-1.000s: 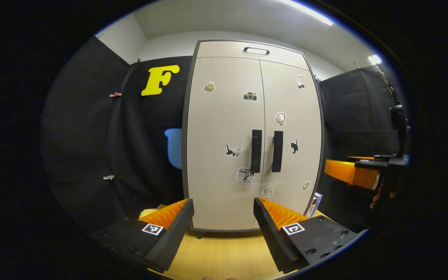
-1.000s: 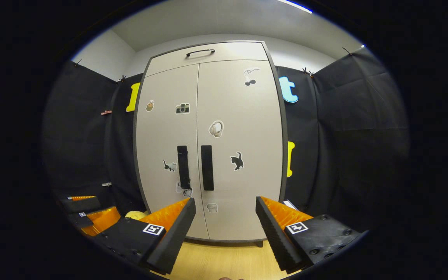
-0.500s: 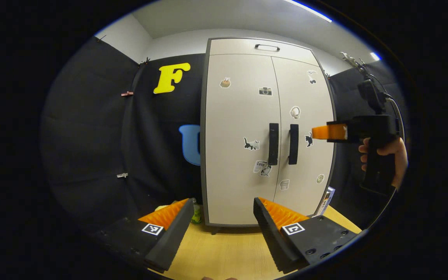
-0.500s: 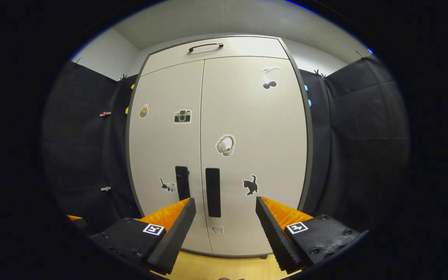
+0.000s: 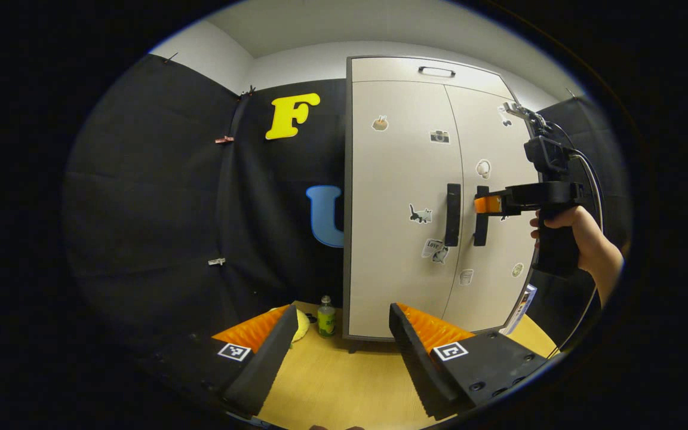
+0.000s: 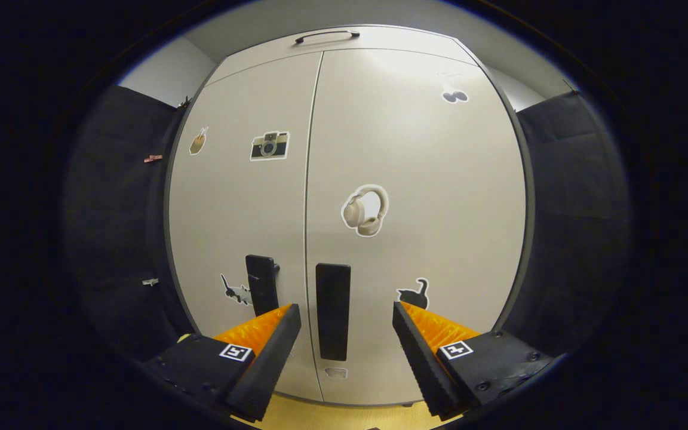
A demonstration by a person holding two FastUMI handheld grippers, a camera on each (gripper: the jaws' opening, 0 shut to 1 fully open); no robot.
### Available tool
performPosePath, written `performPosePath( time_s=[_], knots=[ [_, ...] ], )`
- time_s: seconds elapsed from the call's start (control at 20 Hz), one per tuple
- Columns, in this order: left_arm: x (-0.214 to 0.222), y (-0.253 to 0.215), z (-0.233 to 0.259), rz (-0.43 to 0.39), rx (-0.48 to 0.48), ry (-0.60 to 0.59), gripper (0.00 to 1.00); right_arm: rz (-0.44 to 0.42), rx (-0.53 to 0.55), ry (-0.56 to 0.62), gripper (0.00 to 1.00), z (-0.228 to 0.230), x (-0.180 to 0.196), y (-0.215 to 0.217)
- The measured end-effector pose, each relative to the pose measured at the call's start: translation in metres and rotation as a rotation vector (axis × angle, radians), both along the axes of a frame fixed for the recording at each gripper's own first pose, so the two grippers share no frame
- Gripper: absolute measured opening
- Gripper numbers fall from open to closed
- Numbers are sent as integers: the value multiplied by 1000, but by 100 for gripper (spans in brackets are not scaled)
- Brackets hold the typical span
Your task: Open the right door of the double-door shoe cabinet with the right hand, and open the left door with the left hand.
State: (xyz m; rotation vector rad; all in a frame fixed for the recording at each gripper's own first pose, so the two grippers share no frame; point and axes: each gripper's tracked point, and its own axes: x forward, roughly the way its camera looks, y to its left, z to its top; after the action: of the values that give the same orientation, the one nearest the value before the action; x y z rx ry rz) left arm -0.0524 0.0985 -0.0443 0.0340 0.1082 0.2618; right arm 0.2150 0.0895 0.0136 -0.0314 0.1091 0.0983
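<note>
The pale double-door shoe cabinet stands shut, stickers on both doors. Its right door carries a black vertical handle; the left door has its own handle. My right gripper is open, close in front of the right handle, which stands between its fingers without touching them. In the left gripper view the right gripper, held by a hand, has its tip at the right handle. My left gripper is open and empty, low over the wooden floor, well short of the left handle.
A small green bottle and a yellow object sit on the wooden floor left of the cabinet. A booklet leans at the cabinet's right foot. Black cloth walls close in both sides. A drawer handle sits on top.
The right gripper has risen and advanced to the right door's handle, which now lies between its fingers. The left gripper has swung leftward, so the cabinet sits further right in its view.
</note>
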Motion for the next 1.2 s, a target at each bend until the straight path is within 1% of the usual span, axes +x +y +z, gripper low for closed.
performPosePath(
  time_s=[0.15,0.2,0.3,0.35,0.4,0.45,0.5,0.55,0.6,0.65,0.7,0.75,0.8,0.85,0.9,1.0,1.05,1.1,1.15,1.2],
  knots=[
    [-5,12,-2,41,-14,10,95,0,-15,-1,96,-6,11,5],
    [-6,15,-4,51,-25,11,95,-4,-18,4,94,-8,14,5],
    [-7,20,-5,70,-39,13,95,-28,-15,12,87,-11,18,2],
    [-8,22,-5,78,-39,13,95,-21,-7,14,76,-11,18,4],
    [-7,23,-5,84,-36,14,95,-26,-5,14,74,-13,23,3],
    [-7,25,-5,89,-32,15,95,-25,-2,16,66,-14,24,3],
    [-8,25,-6,92,-27,16,95,-27,0,20,62,-16,27,4],
    [-9,26,-4,94,-23,18,95,-26,1,28,59,-18,28,3],
    [-10,26,-6,96,-20,20,95,0,23,39,59,-20,28,10],
    [-10,26,-6,97,-19,19,95,4,48,61,53,-24,28,12],
    [-11,25,-7,97,-20,21,95,0,58,62,45,-24,32,11],
    [-12,25,-7,95,-22,22,95,1,60,62,41,-25,33,12],
    [-13,25,-7,95,-23,24,95,14,67,61,42,-24,31,14],
    [-15,25,-6,96,-22,24,95,6,69,63,41,-23,25,13],
    [-16,25,-7,95,-21,25,95,12,70,59,34,-24,31,13],
    [-19,28,-11,99,-12,39,95,15,69,53,35,-24,31,13],
    [-22,31,-12,108,-6,45,95,21,67,54,30,-25,31,13],
    [-23,35,-12,115,-5,47,95,26,71,54,30,-25,31,13],
    [-26,36,-12,119,-9,48,95,31,75,55,25,-25,31,13],
    [-28,37,-12,122,-13,48,95,35,82,56,24,-26,30,13]
  ],
)
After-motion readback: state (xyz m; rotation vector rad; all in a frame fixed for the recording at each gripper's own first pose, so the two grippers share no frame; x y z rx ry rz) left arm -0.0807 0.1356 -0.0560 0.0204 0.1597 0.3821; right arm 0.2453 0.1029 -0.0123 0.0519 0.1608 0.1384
